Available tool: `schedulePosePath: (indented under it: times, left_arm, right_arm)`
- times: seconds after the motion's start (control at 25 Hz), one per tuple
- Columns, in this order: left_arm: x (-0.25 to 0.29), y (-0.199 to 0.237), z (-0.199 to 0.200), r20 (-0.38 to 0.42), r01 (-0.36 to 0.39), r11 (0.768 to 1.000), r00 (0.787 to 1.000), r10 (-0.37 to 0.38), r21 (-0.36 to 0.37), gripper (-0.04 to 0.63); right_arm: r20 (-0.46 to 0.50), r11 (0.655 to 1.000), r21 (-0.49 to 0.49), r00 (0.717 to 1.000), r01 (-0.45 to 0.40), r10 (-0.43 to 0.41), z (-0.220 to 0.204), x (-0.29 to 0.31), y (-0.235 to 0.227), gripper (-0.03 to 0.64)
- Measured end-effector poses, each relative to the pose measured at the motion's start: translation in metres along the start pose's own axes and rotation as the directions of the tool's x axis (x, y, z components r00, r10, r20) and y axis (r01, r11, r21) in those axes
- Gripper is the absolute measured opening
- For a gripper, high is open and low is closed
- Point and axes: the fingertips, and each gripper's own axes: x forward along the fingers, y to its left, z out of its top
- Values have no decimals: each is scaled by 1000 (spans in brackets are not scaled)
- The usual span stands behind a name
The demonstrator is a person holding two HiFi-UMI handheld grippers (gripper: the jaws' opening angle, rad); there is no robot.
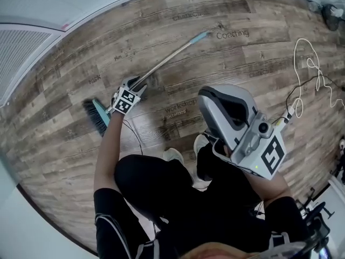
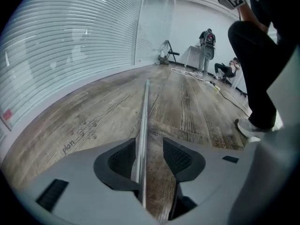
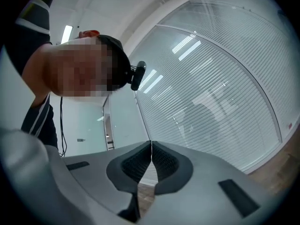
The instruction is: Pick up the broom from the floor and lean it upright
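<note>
Broom head point(image 1: 97, 117): teal bristles, lying flat on the wood floor point(image 1: 59, 144) at the left end of the broom.
Left gripper point(image 2: 151, 149): jaws spread wide and straddling the metal handle point(image 2: 145, 107) near the broom head. Nothing is clamped (the handle sits close against one pad point(image 2: 123, 162), with a clear gap to the other).
Step in hand: judged to be the grasp. Centre the handle between the pads and close fully before lifting. Expect the long free end to swing, since the grip is low on the handle.
Right gripper point(image 3: 151, 156): jaws closed together, empty, aimed upward and away from the floor.
Head view only: the broom's full length to its teal tip point(image 1: 204, 35), and a white cable point(image 1: 308, 63) well apart on the right.
Left gripper view only: the handle's place between the pads.
Right gripper view only: window blinds point(image 3: 225, 78); no broom.
</note>
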Motion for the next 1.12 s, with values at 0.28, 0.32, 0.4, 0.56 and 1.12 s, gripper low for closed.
schedulePosePath:
  times: [0.28, 0.32, 0.4, 0.56, 1.12]
  left_arm:
    - [22, 9, -18, -94, 23, 999, 995, -26, -29, 179]
    - [25, 10, -20, -109, 21, 999, 994, -25, -34, 179]
    - [29, 16, -22, -136, 6, 1000, 991, -9, -19, 146]
    - [27, 17, -21, -169, -5, 1000, 986, 5, -1, 98]
    - [-84, 20, 44, 50, -75, 996, 996, 78, -42, 92]
  right_arm:
    - [3, 1000, -1, 1000, 17, -17, 3, -7, -10, 20]
    - [9, 999, 21, 1000, 28, -28, 4, -11, -14, 20]
    - [22, 998, 48, 999, 41, -43, 8, -16, -21, 20]
    - [20, 997, 48, 998, 52, -53, 5, -15, -23, 20]
    - [-41, 974, 183, 990, 137, -131, -40, 15, -64, 20]
